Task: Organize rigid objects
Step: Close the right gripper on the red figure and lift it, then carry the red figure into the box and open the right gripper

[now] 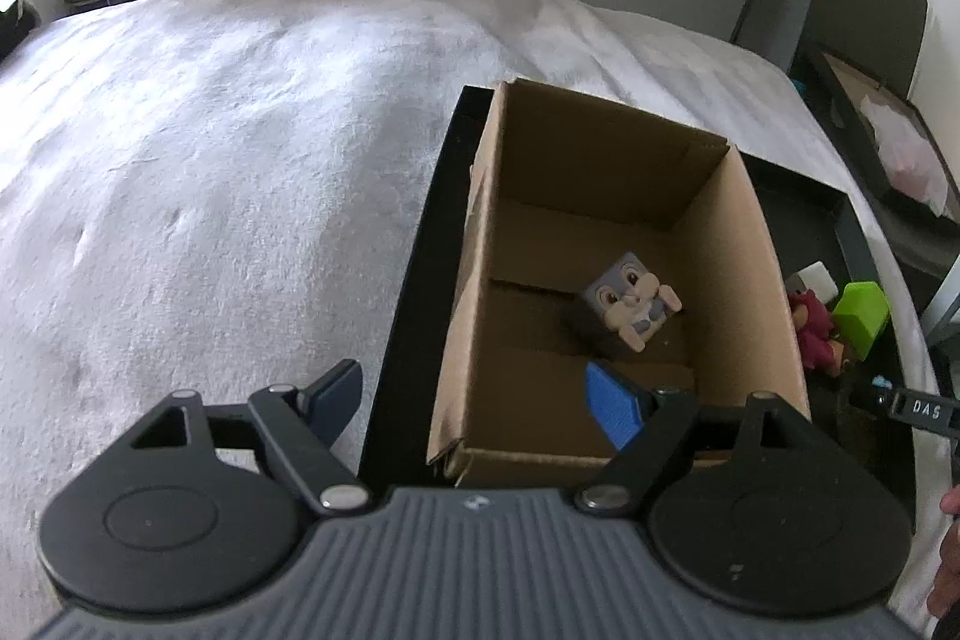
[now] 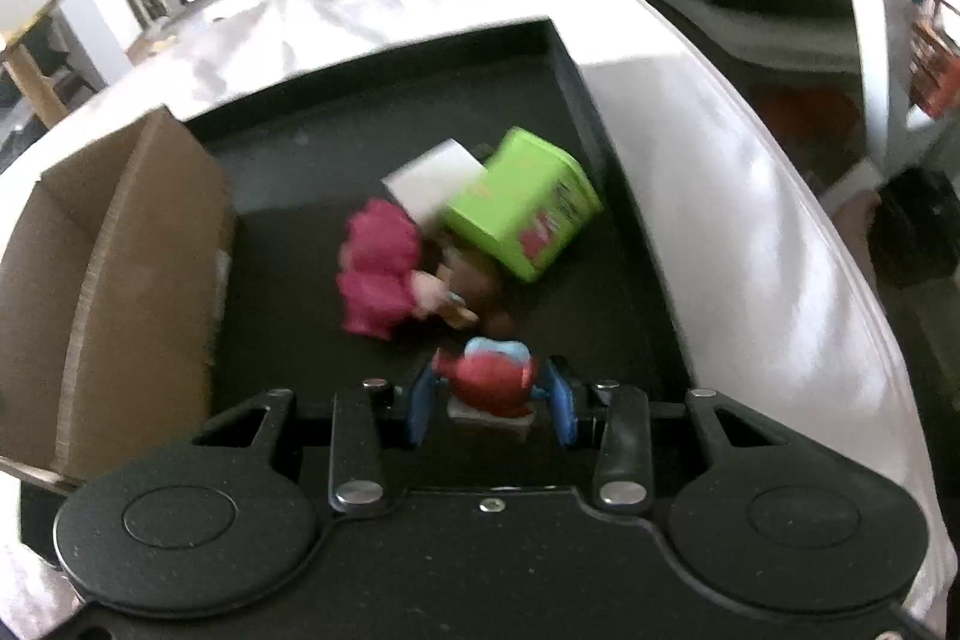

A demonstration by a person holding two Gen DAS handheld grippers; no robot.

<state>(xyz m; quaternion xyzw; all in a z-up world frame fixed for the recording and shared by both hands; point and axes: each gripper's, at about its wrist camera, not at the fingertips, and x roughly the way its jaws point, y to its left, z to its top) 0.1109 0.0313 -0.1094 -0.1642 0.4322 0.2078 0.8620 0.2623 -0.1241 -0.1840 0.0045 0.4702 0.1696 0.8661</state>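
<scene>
Right of brown cardboard box | right gripper jaws clamp small red figurine | left gripper jaws wide, empty | lift clear of box wall before release.

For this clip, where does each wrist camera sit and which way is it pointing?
Left wrist: on the left gripper, open, looking down into the cardboard box holding a grey rabbit toy; its fingers straddle the box's left wall.
Right wrist: on the right gripper, looking over the black tray, its fingers either side of a red toy.
Shared: box, tray, green box, pink figure.
</scene>
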